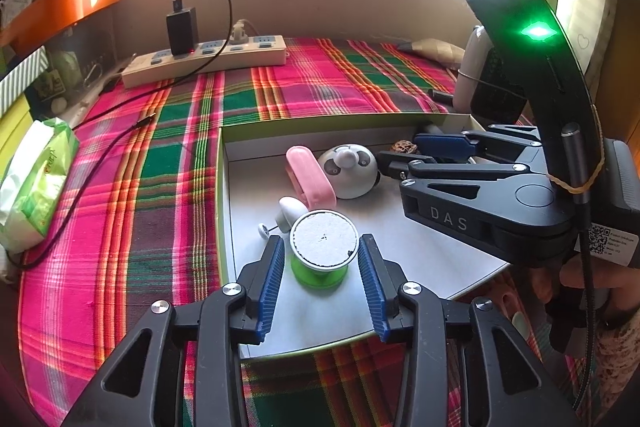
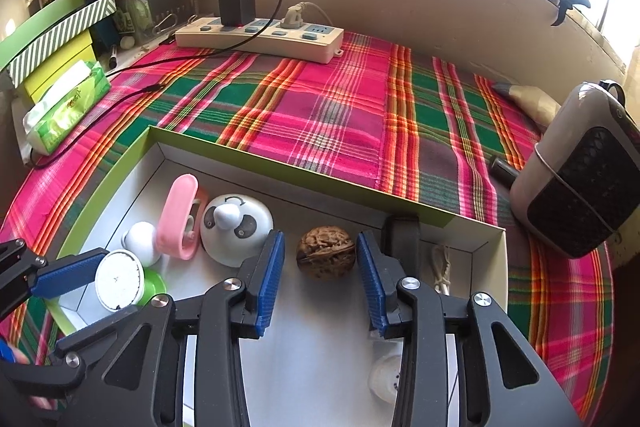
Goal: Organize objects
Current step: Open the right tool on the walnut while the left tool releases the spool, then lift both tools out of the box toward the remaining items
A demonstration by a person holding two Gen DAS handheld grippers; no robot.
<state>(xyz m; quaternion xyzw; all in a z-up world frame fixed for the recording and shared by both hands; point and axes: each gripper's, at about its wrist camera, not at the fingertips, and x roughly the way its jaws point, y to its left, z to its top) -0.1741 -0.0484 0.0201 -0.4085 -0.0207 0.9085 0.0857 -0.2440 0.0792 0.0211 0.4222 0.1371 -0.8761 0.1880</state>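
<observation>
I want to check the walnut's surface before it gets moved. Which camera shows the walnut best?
The right wrist view: the walnut sits whole and close between the right gripper's open fingers, inside the box. In the left wrist view the walnut is a small brown bit partly hidden behind that gripper.

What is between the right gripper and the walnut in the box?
Nothing visible. The walnut sits on the bare floor of the box, just ahead of the right gripper, between its open pads.
</observation>
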